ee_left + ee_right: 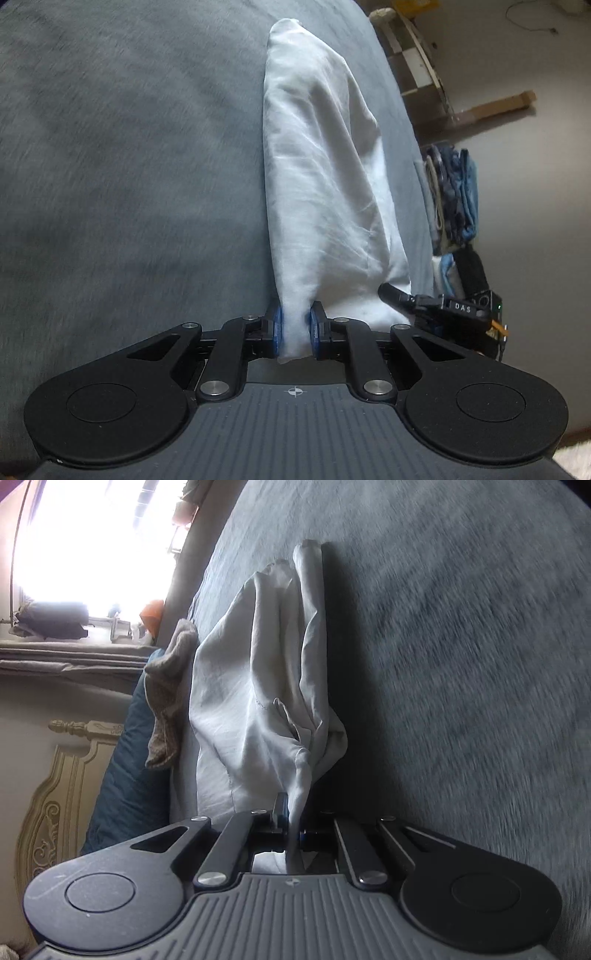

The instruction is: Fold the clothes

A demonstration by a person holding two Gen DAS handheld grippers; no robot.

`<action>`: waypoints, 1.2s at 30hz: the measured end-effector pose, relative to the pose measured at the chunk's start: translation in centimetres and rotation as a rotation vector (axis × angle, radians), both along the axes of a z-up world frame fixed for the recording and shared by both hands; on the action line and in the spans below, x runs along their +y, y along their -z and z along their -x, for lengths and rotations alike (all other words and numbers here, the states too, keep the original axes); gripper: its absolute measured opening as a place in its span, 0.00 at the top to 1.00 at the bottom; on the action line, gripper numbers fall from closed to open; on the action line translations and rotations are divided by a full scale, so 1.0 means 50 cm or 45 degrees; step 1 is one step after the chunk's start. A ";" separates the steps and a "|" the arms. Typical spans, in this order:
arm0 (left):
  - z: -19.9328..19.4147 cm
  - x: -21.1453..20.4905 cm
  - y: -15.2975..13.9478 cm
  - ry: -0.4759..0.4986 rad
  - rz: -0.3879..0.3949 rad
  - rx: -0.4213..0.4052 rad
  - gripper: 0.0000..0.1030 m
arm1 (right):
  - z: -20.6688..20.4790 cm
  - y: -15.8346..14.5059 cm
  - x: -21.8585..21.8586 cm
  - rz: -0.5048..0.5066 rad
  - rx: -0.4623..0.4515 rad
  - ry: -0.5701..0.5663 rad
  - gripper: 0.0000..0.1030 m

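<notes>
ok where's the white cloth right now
The white cloth is pinched in both tongs, left and right, hanging over the grey bed cover; the folded pile lies beyond it.

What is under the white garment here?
The grey bedspread lies beneath the white garment, which both the left hand-held gripper and right hand-held gripper pinch. Whatever sits directly under the cloth's draped folds is covered and cannot be seen.
</notes>
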State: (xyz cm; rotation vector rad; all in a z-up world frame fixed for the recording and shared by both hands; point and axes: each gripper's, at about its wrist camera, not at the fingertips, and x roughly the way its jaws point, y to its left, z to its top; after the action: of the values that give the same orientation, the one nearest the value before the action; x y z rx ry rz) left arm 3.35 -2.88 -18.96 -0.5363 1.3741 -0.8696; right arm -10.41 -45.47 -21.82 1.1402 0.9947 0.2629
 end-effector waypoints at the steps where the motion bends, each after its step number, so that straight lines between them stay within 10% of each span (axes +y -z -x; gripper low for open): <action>1: 0.018 0.009 0.004 0.023 -0.012 0.003 0.87 | 0.021 0.003 0.008 0.008 0.011 -0.026 0.95; 7: 0.056 0.034 0.001 0.031 -0.031 -0.061 0.75 | 0.084 -0.012 -0.002 0.092 0.031 -0.057 0.75; 14: 0.063 0.073 -0.079 -0.049 -0.098 -0.390 0.63 | 0.103 -0.165 -0.055 0.465 -0.204 0.096 0.55; 25: 0.103 0.003 -0.057 0.164 -0.216 -0.566 0.59 | -0.108 -0.182 0.107 0.861 -0.357 -0.092 0.34; 29: 0.107 -0.008 -0.047 0.192 -0.237 -0.592 0.59 | -0.160 -0.157 0.119 0.939 -0.317 -0.113 0.43; 31: 0.103 -0.005 -0.043 0.188 -0.232 -0.581 0.59 | -0.176 -0.139 0.114 0.916 -0.276 -0.101 0.59; 33: 0.103 0.000 -0.041 0.185 -0.227 -0.574 0.59 | -0.186 -0.125 0.107 0.890 -0.253 -0.079 0.95; 36: 0.101 0.002 -0.039 0.188 -0.226 -0.575 0.59 | -0.162 -0.132 0.096 0.882 -0.318 0.007 1.00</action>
State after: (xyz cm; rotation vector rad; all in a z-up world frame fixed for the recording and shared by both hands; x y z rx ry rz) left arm -1.67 -2.80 -17.03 -0.0900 1.0691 -0.9110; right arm -2.29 -40.66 -15.23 0.4640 0.7672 0.0408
